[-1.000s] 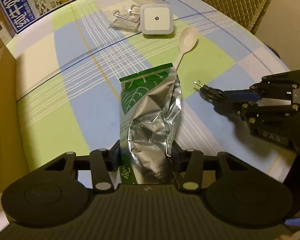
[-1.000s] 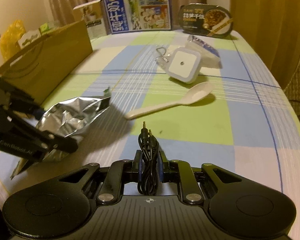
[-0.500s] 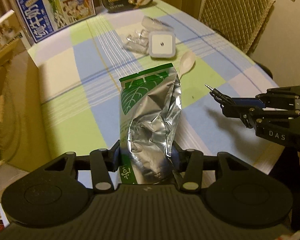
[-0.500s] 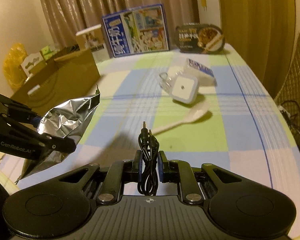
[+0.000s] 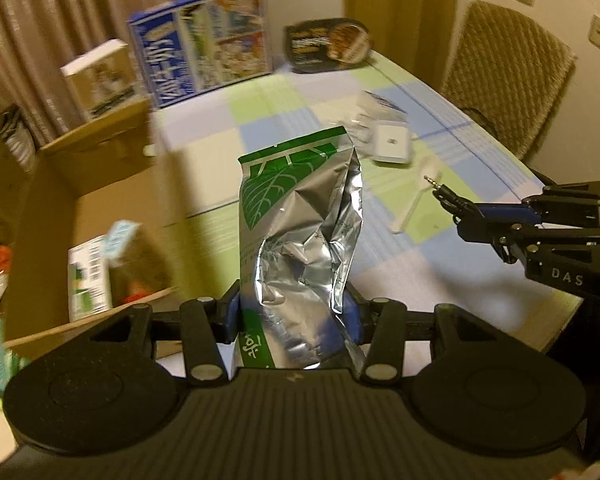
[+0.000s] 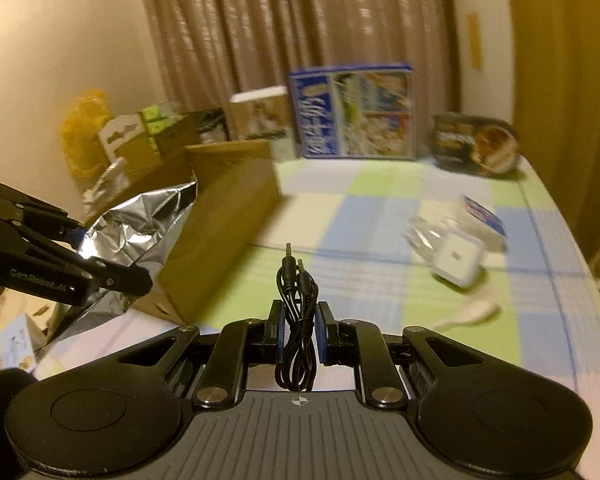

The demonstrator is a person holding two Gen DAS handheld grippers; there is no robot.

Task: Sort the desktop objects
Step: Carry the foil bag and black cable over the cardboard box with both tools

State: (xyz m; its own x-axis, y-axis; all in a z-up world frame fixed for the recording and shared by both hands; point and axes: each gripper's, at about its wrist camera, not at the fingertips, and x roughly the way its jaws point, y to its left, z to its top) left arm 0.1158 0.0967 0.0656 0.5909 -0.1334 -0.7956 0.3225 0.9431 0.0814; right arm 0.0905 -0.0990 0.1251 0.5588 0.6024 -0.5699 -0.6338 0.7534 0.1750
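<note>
- The left gripper (image 5: 294, 312) had its jaws pinching a crumpled foil pouch (image 5: 300, 216), held upright above the table's (image 5: 400, 264) near edge, beside the cardboard box (image 5: 112, 184).
- The right gripper (image 6: 299, 332) had its jaws clamped on a coiled black audio cable (image 6: 296, 312), above the table.
- A white spoon (image 5: 414, 200) lay near the right edge.

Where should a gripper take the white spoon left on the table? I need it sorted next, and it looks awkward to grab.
Probably the handle, not the bowl. The white spoon lies flat on the tablecloth, its slim straight handle pointing toward the near edge. Come down from above with the fingers either side of the handle, near mid-length; the broad bowl would likely slip.
</note>
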